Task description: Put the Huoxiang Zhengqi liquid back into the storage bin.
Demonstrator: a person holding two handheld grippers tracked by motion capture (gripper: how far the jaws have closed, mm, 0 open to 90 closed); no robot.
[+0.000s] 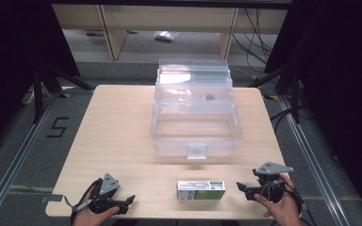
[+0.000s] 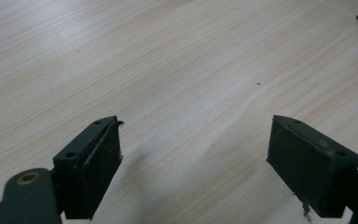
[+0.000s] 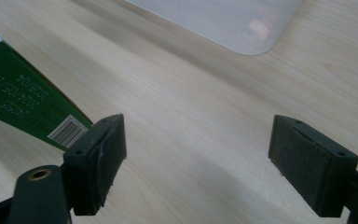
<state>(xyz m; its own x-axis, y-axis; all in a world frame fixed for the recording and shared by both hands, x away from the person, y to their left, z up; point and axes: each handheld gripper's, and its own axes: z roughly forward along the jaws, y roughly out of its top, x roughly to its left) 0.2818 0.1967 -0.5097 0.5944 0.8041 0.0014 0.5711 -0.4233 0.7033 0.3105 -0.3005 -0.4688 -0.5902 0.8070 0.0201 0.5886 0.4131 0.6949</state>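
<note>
Pale wooden table (image 1: 118, 136), clear storage box (image 1: 195, 127), green carton (image 1: 201, 189), both grippers' jaws released.

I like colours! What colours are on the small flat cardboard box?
Green and white small flat cardboard box, clearest in the high view.

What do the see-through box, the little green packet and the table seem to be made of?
The box looks like clear, glossy plastic: the table shows through its walls. The green packet looks like printed cardboard, with a barcode and sharp folded edges. The table looks like pale wood or a wood-look laminate, with matte grain lines.
</note>
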